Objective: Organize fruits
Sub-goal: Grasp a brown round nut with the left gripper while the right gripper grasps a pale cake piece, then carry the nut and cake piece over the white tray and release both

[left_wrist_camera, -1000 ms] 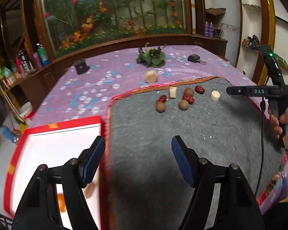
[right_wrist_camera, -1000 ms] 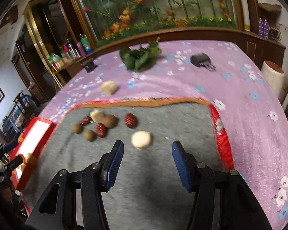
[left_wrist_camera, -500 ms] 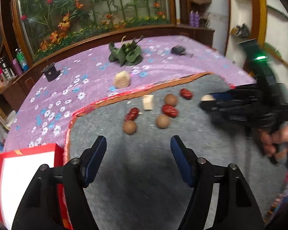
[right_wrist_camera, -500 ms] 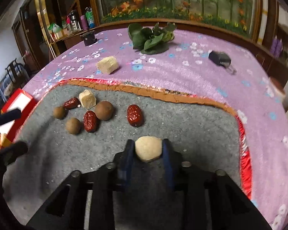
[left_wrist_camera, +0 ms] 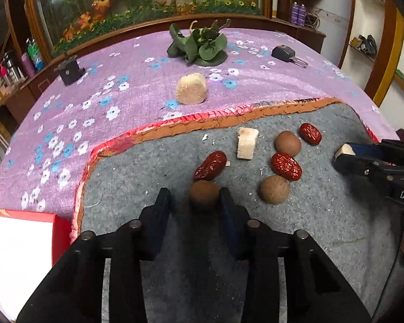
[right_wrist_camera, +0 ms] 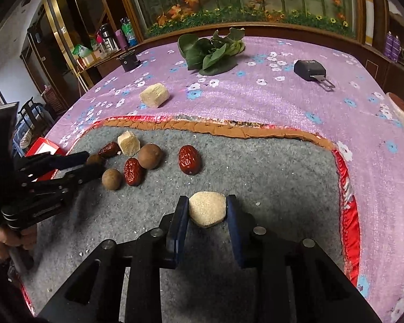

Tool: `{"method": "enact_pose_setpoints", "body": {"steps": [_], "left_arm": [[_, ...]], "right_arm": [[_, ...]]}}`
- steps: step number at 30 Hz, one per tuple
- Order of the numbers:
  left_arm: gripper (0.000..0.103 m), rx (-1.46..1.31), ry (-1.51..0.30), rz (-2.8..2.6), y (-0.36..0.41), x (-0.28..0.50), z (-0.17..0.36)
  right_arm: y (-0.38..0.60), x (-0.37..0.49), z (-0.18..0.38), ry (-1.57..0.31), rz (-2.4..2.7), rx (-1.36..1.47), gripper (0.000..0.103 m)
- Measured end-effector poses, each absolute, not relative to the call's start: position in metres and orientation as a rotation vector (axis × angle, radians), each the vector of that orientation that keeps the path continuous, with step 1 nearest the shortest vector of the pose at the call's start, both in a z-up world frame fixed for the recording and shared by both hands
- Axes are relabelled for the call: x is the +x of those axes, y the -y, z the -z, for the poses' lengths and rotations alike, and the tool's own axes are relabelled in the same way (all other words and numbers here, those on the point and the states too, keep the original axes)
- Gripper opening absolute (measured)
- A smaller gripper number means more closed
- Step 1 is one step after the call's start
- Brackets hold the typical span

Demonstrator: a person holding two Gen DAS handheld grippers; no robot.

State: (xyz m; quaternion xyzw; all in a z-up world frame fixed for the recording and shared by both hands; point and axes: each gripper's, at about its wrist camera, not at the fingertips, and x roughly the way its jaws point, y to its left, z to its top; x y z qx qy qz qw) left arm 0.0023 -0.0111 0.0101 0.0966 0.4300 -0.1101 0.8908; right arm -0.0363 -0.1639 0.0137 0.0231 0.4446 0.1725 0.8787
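Between left tongs — brown fruit, underside hidden, perhaps touching.

Matt grey felt mat, glossy dates

Three red dates, three brown longans, seemingly three pale chunks.

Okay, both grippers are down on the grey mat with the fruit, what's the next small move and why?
Probably finish closing the left hand-held gripper before lifting. Its jaws are closing around the round brown longan-like fruit, with a gap showing on its left side. The right hand-held gripper already clamps the pale beige round chunk, so it looks ready to lift off the grey felt mat.
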Motion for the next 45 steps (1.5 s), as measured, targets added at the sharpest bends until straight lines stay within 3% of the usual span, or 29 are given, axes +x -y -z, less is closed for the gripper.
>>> {"method": "enact_pose_setpoints", "body": {"steps": [12,30,45], "left_arm": [[0.018,0.150,-0.847,0.235,0.006,-0.006,-0.017],[0.019,-0.014,-0.683,0.182,-0.052,-0.120,-0.066],[0.019,-0.076,-0.540,0.133,-0.103,-0.178,-0.103]], "right_arm": [[0.163,-0.041,-0.019,-0.911,-0.378,0.073,0.029],[0.149,-0.060,-0.044,-0.784,-0.442,0.198,0.029],[0.047,-0.100,-0.098,-0.786,-0.604,0.229,0.028]]}}
